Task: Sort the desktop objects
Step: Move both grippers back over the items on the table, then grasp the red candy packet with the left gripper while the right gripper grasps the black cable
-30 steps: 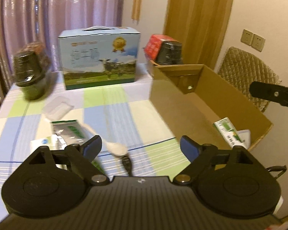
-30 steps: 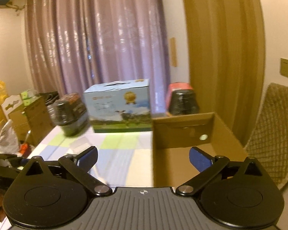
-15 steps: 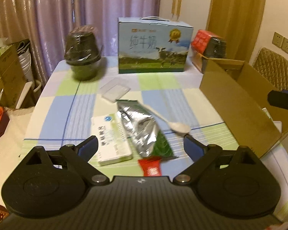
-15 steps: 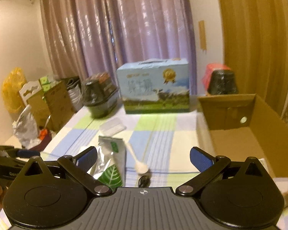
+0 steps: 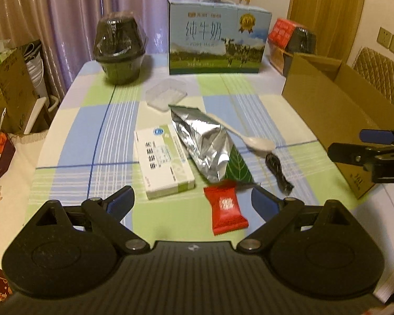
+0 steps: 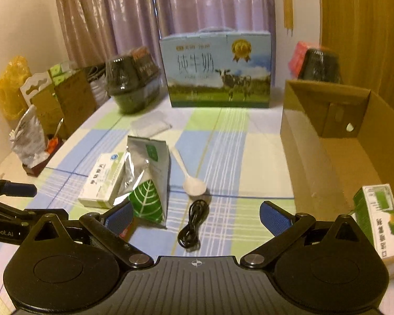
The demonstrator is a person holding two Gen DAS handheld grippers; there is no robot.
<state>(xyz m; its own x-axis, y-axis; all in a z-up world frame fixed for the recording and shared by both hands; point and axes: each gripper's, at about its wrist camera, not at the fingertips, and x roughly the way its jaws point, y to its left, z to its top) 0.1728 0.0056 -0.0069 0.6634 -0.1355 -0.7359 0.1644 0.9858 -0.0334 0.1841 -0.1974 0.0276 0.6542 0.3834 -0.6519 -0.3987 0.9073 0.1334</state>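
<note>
My left gripper hangs open over the checked tablecloth, with a red candy packet lying on the cloth between its fingers, untouched. Just beyond lie a white medicine box, a silver foil bag with a green leaf end, a white spoon and a coiled black cable. My right gripper is also open and empty, low over the cable, with the spoon and foil bag ahead. The open cardboard box stands to its right.
A milk carton case, wrapped black bowls and a clear plastic lid sit at the back of the table. A green-and-white carton lies inside the cardboard box. Bags and boxes crowd the floor left of the table edge.
Both grippers have come down toward the table. The left view swung from the cardboard box to the loose items, and the right view dropped from the curtain to the cable and spoon.
</note>
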